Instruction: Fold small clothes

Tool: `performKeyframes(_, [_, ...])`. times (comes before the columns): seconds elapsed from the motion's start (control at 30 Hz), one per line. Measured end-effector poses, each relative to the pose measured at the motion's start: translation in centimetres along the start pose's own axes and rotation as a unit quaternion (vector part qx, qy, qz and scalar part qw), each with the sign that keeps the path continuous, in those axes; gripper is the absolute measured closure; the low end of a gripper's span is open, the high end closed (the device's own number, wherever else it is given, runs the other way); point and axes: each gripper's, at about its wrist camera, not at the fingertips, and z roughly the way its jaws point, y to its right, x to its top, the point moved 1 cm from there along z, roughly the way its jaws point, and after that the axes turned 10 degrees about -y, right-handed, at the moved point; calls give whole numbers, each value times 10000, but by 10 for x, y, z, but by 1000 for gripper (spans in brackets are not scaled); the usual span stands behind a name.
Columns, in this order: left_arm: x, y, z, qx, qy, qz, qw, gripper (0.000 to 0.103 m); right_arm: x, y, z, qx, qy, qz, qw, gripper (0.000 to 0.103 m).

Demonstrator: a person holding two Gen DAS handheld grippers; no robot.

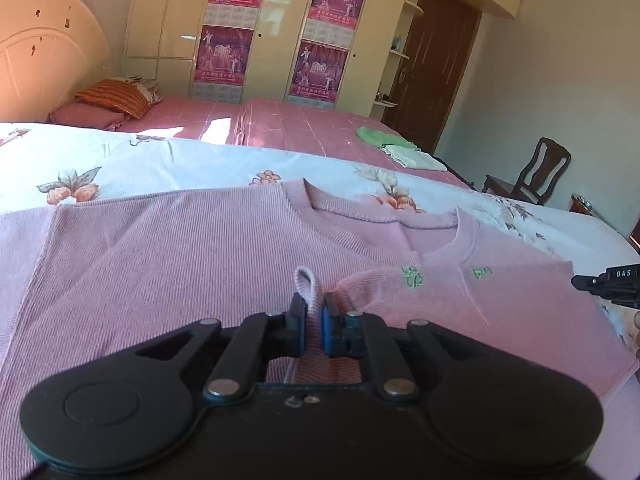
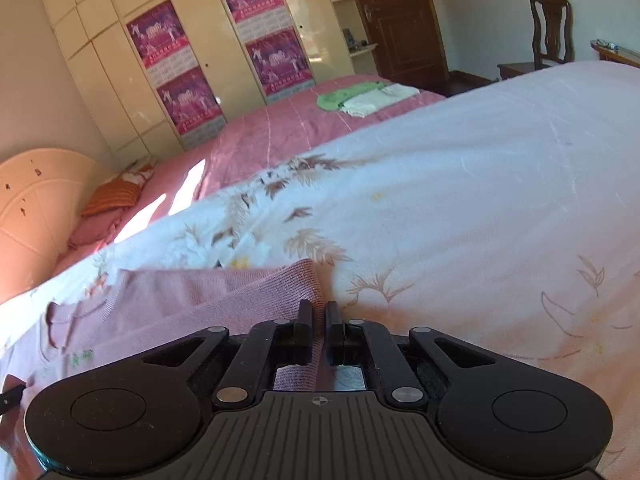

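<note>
From the left wrist view, we see our left gripper (image 1: 313,310) pinching a raised loop of the pink ribbed top (image 1: 168,240), the fabric standing up between the two pads, so these tongs are closed on cloth. The top lies flat on the floral sheet (image 1: 160,160), spread across the view from left to right, with its neckline (image 1: 384,216) ahead and a little to the right of the tongs. Small green embroidered marks (image 1: 412,278) sit just right of the pinch. At the far right edge the tip of our right gripper (image 1: 608,284) shows at the garment's side, well apart from the left one. From the right wrist view, we see the right gripper (image 2: 319,322) with its jaws nearly together and a thin edge of the pink ribbed top (image 2: 240,292) caught between them, at the garment's right-hand border; bare floral sheet (image 2: 480,200) stretches ahead and to the right. The body of the top runs away to the left of these tongs. We judge that any fold must carry this right edge leftward, across the garment toward the left hand's pinch, and the right hand is the nearer one for that.
</note>
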Motion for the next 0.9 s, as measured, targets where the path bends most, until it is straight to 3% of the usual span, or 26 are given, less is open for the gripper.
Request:
performKeyframes(0.07, [3, -2, -11, 341, 144, -102, 9993, 61, 4, -5, -13, -151, 142, -81, 9998, 100])
performKeyframes(0.1, [3, -2, -21, 513, 350, -141, 9980, 57, 4, -8, -22, -155, 305, -195, 9992, 100])
performKeyframes(0.2, [11, 12, -34, 262, 551, -33, 9981, 56, 6, -18, -30, -115, 401, -576, 9975, 100])
performKeyframes(0.3, [15, 49, -20, 194, 276, 518, 9981, 55, 6, -23, -15, -86, 86, -674, 9977, 100])
performKeyframes(0.37, [10, 60, 0, 108, -196, 621, 9978, 53, 0, -27, -3, -290, -256, -808, 9960, 100])
performKeyframes(0.4, [5, 61, 8, 209, -346, 635, 9972, 54, -5, -29, -5, -337, -230, -902, 9951, 100])
performKeyframes(0.53, [-15, 62, -17, 295, -47, 679, 9972, 54, -32, -28, -29, -418, -375, -1157, 9917, 100])
performKeyframes(0.6, [-34, 68, -38, 283, 193, 959, 9948, 53, -54, -28, -51, -483, -370, -1272, 9900, 100])
performKeyframes(0.67, [-54, 78, -34, 523, -148, 1438, 9881, 52, -79, -28, -77, -310, -184, -1355, 9901, 100])
performKeyframes(0.7, [-60, 77, -35, 546, -17, 1466, 9877, 52, -93, -29, -83, -258, -223, -1409, 9894, 100])
performKeyframes(0.73, [-58, 76, -36, 528, -7, 1406, 9887, 52, -105, -31, -82, -292, -339, -1509, 9875, 100])
performKeyframes(0.8, [-48, 75, -43, 524, 70, 1098, 9925, 52, -117, -34, -81, -465, -168, -1679, 9846, 100])
performKeyframes(0.87, [-44, 74, -54, 458, 370, 931, 9939, 51, -110, -37, -86, -404, -153, -1437, 9887, 100])
performKeyframes(0.9, [-45, 73, -54, 483, 320, 906, 9942, 51, -106, -36, -88, -293, -80, -1272, 9914, 100])
